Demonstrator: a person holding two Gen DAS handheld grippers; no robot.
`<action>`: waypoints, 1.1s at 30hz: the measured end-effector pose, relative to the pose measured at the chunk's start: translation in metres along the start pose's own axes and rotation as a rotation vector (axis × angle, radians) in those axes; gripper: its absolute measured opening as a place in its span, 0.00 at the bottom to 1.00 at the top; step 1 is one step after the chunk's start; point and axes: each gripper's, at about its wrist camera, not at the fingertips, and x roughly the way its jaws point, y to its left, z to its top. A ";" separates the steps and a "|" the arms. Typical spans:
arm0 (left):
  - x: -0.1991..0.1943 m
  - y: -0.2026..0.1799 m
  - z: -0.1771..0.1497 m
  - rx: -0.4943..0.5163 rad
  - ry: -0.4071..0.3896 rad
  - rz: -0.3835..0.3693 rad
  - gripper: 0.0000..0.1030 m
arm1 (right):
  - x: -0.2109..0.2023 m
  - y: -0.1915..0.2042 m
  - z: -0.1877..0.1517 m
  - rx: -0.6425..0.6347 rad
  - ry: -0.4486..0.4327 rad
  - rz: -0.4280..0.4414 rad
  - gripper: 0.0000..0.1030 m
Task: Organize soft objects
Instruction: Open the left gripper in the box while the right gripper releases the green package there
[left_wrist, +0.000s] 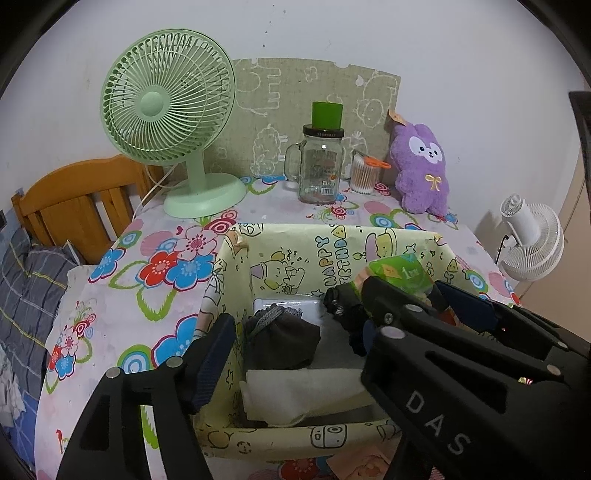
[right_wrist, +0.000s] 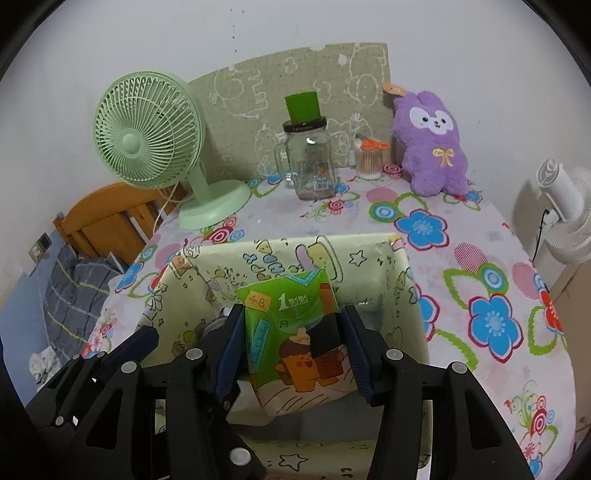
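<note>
Floral tablecloth (right_wrist: 491, 258) under everything, white wall behind. My right gripper (right_wrist: 295, 354) over box (left_wrist: 236, 266), both pads pressing green tissue pack (right_wrist: 291, 332), pack upright between them. My left gripper (left_wrist: 310, 339) jaws wide apart, nothing between, hanging over box interior. Below it: dark grey pouch (left_wrist: 284, 339), white folded cloth (left_wrist: 295, 395) nearer. Far right, purple plush (left_wrist: 421, 170) against wall; far left, green fan (left_wrist: 166, 107).

A bedroom in a home is shown. A wooden bed end (left_wrist: 74, 199) with a pillow (left_wrist: 26, 288) is seen left of the claw, and a flowered table (left_wrist: 140, 266) with a plush toy (left_wrist: 421, 170) ahead.
</note>
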 end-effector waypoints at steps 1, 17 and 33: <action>0.000 0.000 0.000 0.001 0.003 -0.003 0.72 | 0.001 0.000 -0.001 0.002 0.005 0.003 0.57; -0.026 -0.008 -0.005 0.020 -0.042 -0.016 0.84 | -0.028 0.000 -0.007 0.001 -0.025 -0.005 0.84; -0.071 -0.021 -0.013 0.027 -0.110 -0.024 0.91 | -0.083 0.001 -0.019 -0.009 -0.106 -0.031 0.94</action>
